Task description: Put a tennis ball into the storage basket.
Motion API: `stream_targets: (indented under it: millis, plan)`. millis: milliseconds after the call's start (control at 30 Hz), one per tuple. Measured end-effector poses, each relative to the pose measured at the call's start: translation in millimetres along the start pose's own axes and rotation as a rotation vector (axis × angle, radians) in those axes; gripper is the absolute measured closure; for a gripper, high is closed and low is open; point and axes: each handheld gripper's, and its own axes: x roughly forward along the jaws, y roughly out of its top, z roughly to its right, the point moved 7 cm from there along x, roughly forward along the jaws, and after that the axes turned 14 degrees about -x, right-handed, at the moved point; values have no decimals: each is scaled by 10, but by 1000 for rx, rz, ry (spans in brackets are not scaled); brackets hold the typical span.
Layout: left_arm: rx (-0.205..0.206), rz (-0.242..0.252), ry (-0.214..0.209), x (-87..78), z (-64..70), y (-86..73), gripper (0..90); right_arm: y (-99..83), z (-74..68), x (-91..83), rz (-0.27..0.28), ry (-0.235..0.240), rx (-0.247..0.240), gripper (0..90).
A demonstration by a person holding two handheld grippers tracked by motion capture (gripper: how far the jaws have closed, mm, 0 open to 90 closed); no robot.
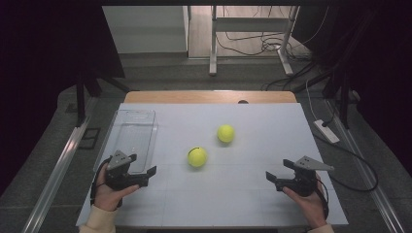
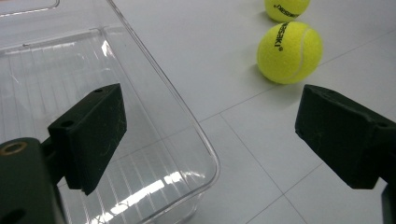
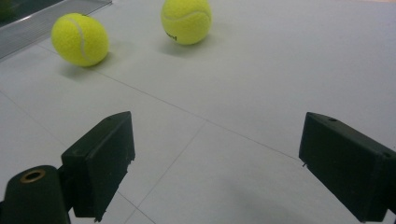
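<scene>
The left gripper (image 1: 148, 175) sits low at the near left of the table (image 1: 252, 204), held in the person's left hand (image 1: 108, 191); its jaws stand wide apart with nothing between them and point toward the table's middle. In the left gripper view, one jaw hangs over the near corner of a clear plastic bin (image 2: 140, 60), the other over bare table. The bin is an empty, see-through rectangular box with rounded corners, and its long axis runs away from the person.

The right gripper (image 1: 277, 175) is held at the near right in the right hand (image 1: 311, 201), jaws also spread wide and empty, pointing inward toward the left gripper.

Beyond both sets of jaws lie two yellow-green tennis balls, well apart from the pads. The nearer ball (image 1: 197, 157) rests ahead of the left gripper, just past the bin's corner, its black lettering and white seam showing. The farther ball (image 1: 225, 133) lies behind it, near but not touching.
</scene>
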Motion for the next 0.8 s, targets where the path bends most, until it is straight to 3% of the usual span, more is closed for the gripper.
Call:
stream_targets:
  millis: [800]
  plan:
    - [-16,-19,-30,-29,101,83,109,-5,5,12,-4,4,-4,109]
